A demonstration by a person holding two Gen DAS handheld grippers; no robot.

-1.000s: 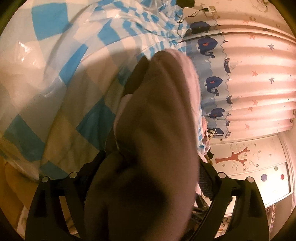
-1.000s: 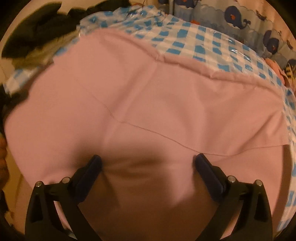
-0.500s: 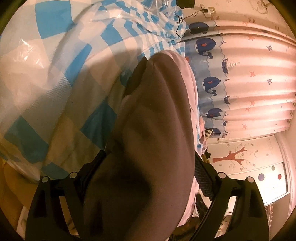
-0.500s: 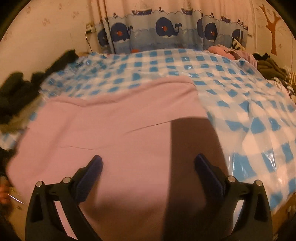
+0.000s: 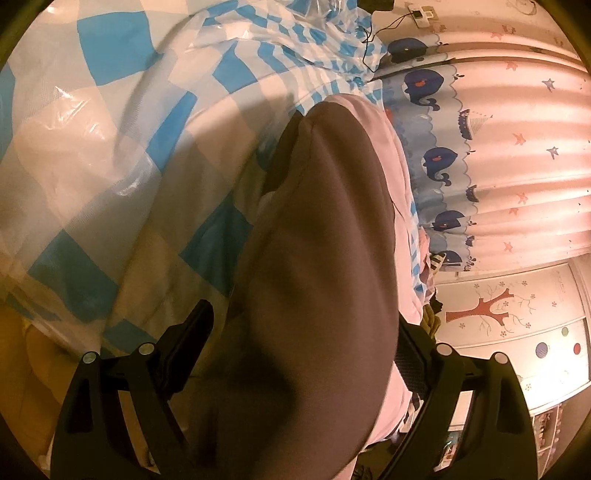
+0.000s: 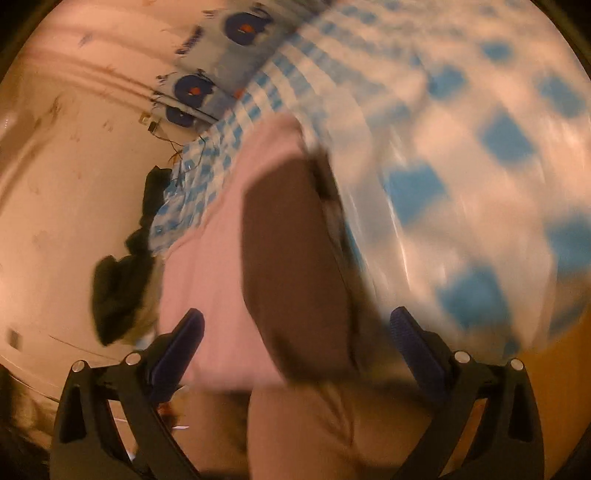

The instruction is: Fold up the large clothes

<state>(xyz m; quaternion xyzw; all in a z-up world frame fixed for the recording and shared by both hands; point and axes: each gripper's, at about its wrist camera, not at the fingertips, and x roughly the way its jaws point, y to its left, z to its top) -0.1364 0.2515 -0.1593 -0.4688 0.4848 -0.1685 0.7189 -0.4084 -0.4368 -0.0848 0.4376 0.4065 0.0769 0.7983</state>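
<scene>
A large pink garment (image 5: pixel 325 266) lies on a blue-and-white checked plastic sheet (image 5: pixel 92 155). In the left wrist view its thick folded edge fills the space between the spread fingers of my left gripper (image 5: pixel 303 347); whether the pads touch it is hidden. In the right wrist view the same garment (image 6: pixel 218 266) lies with a shadowed fold between the wide-apart fingers of my right gripper (image 6: pixel 295 343), which is open. That view is blurred and rolled to one side.
A whale-print curtain (image 5: pixel 480 155) hangs behind the sheet. A wall with a tree sticker (image 5: pixel 495 314) is at right. A dark pile of clothes (image 6: pixel 122 273) lies at the sheet's far edge by a bare wall. A cable and socket (image 5: pixel 417 14) are at top.
The right gripper has swung and rolled sharply, from flat over the garment to along its right edge. The left gripper holds almost still, jaws spread slightly wider.
</scene>
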